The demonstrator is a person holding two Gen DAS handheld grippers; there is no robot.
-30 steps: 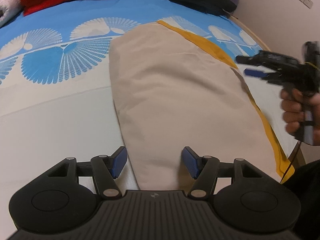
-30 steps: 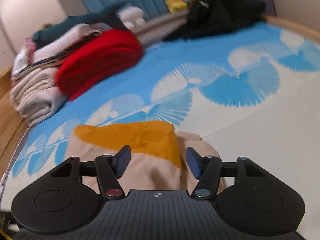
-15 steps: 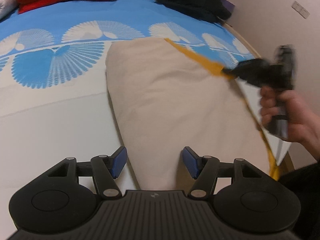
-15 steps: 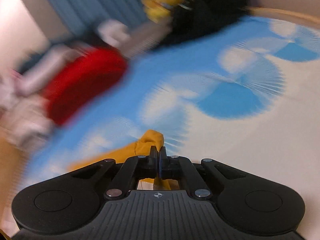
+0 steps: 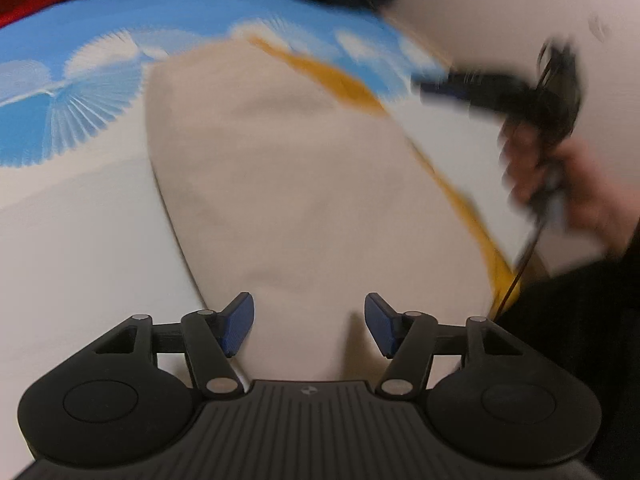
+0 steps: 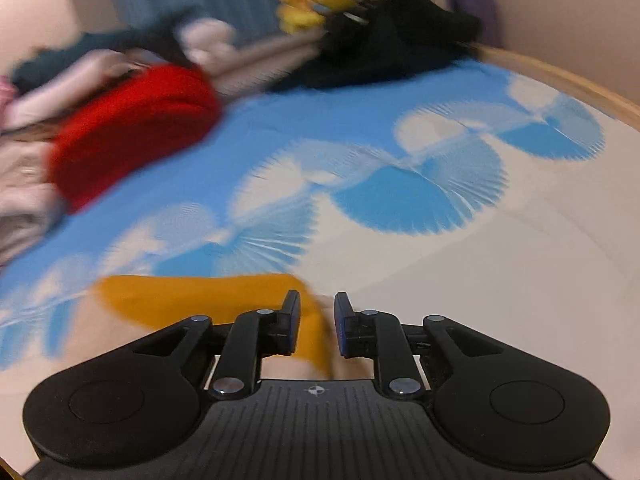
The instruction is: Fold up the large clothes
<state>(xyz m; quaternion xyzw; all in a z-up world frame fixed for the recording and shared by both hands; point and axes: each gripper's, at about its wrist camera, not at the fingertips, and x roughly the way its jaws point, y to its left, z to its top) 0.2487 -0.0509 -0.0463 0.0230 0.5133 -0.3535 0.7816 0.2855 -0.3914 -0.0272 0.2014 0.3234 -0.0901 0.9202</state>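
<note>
The beige garment (image 5: 304,184) lies folded lengthwise on the bed, and the fold is only partly done.

Your garment is a long, smooth, soft-looking panel with a mustard-yellow edge (image 6: 192,300) running along its 3 o'clock side; I judge that at least one cross fold is left. Your left gripper (image 5: 306,324) stands wide open over the near end at 6 o'clock and holds nothing. Your right gripper (image 6: 316,322) has just been opening; its jaws are a little apart with the yellow cloth between them, not pressed. The bedsheet (image 6: 400,200) around is white and blue with fan shapes. At 11 o'clock lies a thick red folded cloth (image 6: 132,128), at 1 o'clock a black heap (image 6: 392,40).
</note>
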